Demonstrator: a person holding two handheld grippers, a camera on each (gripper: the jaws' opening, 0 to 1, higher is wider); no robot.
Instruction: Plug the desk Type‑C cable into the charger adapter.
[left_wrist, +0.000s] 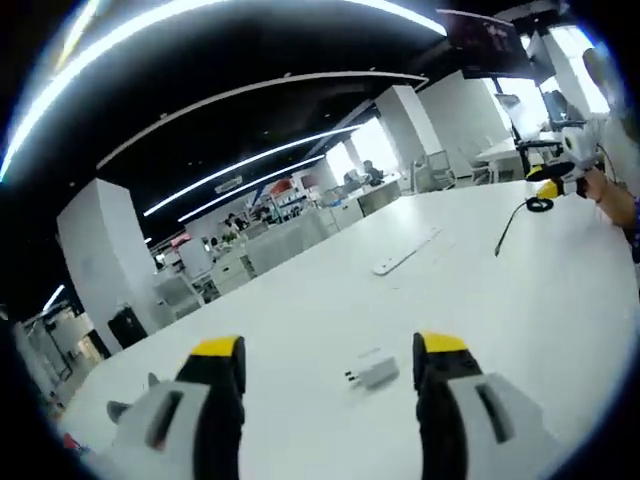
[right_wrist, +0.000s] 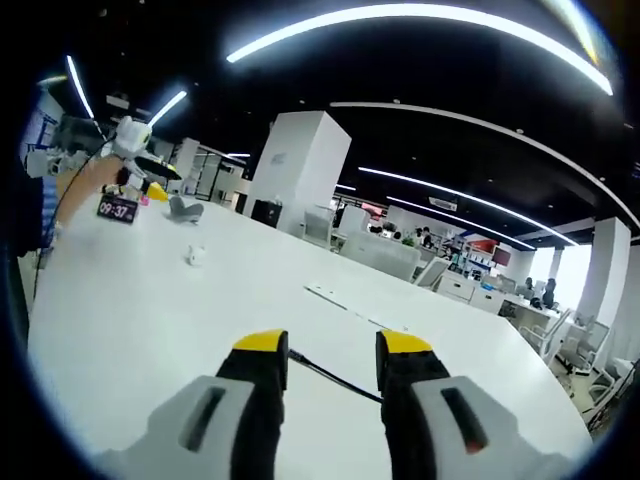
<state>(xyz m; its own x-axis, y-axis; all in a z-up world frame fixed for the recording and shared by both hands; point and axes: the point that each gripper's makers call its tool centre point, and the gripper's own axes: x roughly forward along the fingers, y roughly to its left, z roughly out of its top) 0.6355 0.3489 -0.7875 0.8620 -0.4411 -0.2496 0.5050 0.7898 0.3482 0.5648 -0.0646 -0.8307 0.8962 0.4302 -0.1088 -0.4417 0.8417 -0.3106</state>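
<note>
Both tongs gape empty: left over the light rigid adapter, right over the limp cable, best pinched near its plug.

Only legible txt: "09:37" w/ smaller unreadable trailing digits, white numerals on small dark clock display, standing near far left edge of white table in right gripper view. Red signage in office bkgd too blurred to read.
</note>
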